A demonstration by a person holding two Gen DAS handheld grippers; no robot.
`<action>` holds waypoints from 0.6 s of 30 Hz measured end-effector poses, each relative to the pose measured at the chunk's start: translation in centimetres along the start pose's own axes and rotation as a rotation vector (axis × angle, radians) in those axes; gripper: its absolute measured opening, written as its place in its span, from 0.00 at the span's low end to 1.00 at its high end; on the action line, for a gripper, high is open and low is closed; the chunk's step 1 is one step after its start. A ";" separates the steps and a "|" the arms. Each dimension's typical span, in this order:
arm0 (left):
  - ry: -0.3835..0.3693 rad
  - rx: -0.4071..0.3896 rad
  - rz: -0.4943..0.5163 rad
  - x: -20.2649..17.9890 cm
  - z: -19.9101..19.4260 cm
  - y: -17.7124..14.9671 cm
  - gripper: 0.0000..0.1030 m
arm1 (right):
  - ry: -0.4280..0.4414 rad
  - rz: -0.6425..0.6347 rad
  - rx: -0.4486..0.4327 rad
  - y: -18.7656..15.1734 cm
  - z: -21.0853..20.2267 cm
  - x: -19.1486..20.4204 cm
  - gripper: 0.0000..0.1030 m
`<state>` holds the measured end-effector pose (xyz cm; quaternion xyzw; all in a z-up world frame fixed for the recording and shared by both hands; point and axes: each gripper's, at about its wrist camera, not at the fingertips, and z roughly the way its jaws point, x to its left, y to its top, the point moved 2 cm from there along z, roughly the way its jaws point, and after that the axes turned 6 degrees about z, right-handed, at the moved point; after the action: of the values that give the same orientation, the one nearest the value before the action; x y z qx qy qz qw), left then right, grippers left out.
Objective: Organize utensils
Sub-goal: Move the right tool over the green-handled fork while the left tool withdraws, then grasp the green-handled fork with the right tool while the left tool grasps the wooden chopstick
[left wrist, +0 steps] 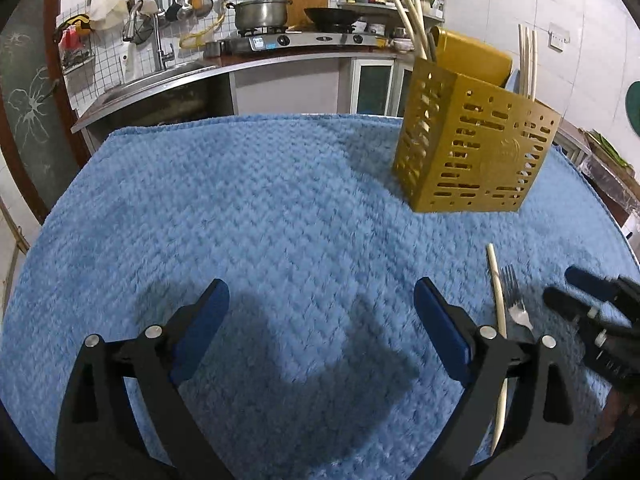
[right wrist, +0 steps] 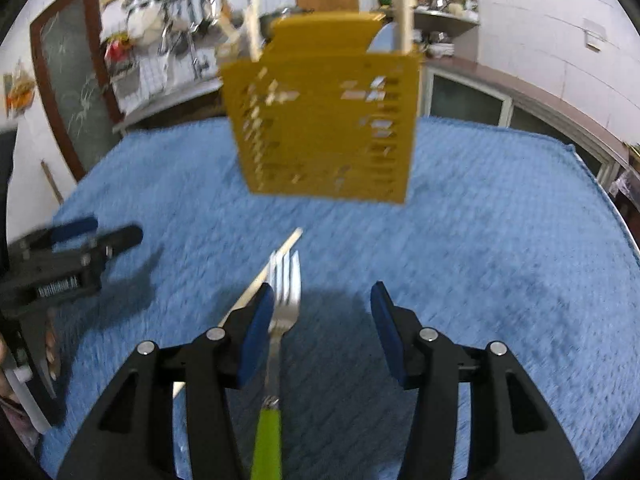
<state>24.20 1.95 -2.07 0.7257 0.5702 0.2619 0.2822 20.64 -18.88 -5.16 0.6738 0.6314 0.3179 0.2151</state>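
Left hand-held gripper (left wrist: pixel 322 300): jaws spread wide, nothing between them, only the blue towel (left wrist: pixel 260 208) that covers the counter below. Its shadow falls on the cloth just under the fingers.

Right hand-held gripper (right wrist: pixel 322 304): jaws part-way apart, pinching nothing. A fork (right wrist: pixel 285 292) lies on the towel just inside its left finger, tines pointing away, green handle running back beneath the gripper. Whether the left pad touches the fork cannot be told from this view; the right pad stands well clear of it.

A pale chopstick (right wrist: pixel 276 256) lies just beside the fork, on its left, angled across under the left finger. From the left wrist view the same chopstick (left wrist: pixel 497 300) and fork (left wrist: pixel 516 304) sit just right of the left gripper's right finger, with the right hand-held gripper (left wrist: pixel 568 286) beyond them at the frame's edge.

Farther ahead of both grippers: a yellow perforated utensil holder (left wrist: pixel 472 152) standing upright on the towel, right of the left gripper's line and nearly straight ahead of the right one. Several pale chopsticks (left wrist: pixel 410 16) stick up from it.

Beyond the counter: kitchen worktop with sink (left wrist: pixel 160 76), gas stove (left wrist: pixel 304 38) carrying a steel pot (left wrist: pixel 260 12) and a dark wok (left wrist: pixel 334 16), shelves of bottles.
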 end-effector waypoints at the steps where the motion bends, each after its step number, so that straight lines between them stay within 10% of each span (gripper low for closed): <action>1: 0.000 0.001 -0.001 0.1 -0.1 0.0 0.88 | -0.005 -0.011 0.016 -0.3 0.2 0.4 0.48; 18: -0.041 0.017 0.010 -1.7 -1.2 0.0 0.88 | -0.038 -0.066 0.133 -1.2 1.0 2.4 0.10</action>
<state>23.02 0.43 -1.30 0.7360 0.5631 0.2437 0.2862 20.45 -16.24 -6.30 0.6713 0.6689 0.2549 0.1922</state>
